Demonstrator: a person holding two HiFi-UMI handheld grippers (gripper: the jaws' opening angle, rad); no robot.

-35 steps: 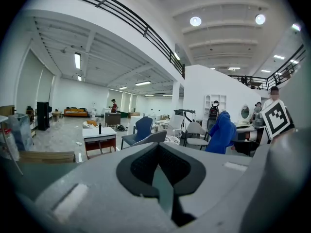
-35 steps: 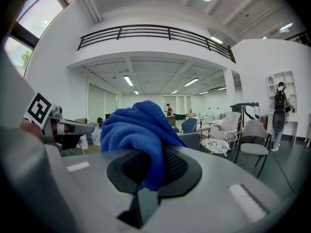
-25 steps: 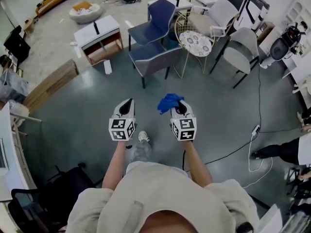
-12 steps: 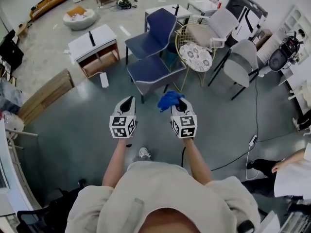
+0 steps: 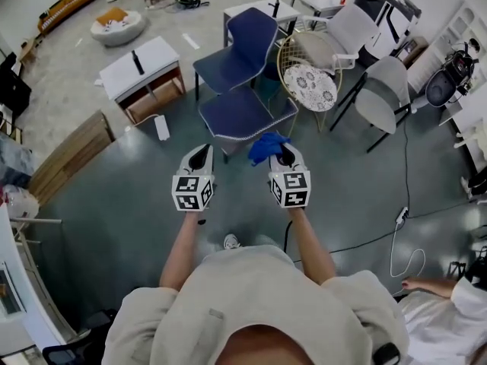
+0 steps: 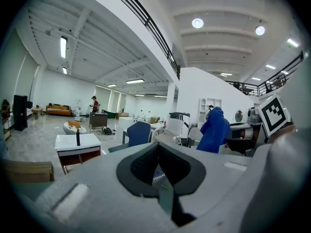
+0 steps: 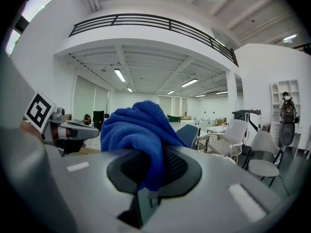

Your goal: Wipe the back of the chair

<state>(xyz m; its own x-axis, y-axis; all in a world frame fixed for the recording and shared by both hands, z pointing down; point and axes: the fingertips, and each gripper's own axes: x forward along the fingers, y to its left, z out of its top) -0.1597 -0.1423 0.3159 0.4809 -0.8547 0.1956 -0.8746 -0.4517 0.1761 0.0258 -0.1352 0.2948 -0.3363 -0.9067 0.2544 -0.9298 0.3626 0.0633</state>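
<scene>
Two blue chairs stand one behind the other ahead of me: the far one shows its back [image 5: 255, 30], the near one its seat [image 5: 242, 112]. My right gripper [image 5: 281, 153] is shut on a bunched blue cloth [image 5: 266, 147], held just short of the near seat's front edge. In the right gripper view the cloth [image 7: 138, 130] bulges up out of the shut jaws [image 7: 149, 176]. My left gripper [image 5: 199, 158] hangs beside it to the left, shut with nothing in it [image 6: 161, 171]. The left gripper view shows a blue chair [image 6: 138, 132] ahead and the cloth [image 6: 214, 130] at the right.
A gold wire chair with a patterned round cushion [image 5: 308, 68] stands right of the blue chairs, with grey-white chairs [image 5: 384, 90] beyond. A white low table [image 5: 141, 61] and wooden boards [image 5: 72, 152] lie at the left. A cable and power strip [image 5: 401, 204] are on the floor at the right.
The view has moved forward: the blue chairs now lie closer, right in front of the grippers. Both grippers keep their pose and the right still holds the cloth.
</scene>
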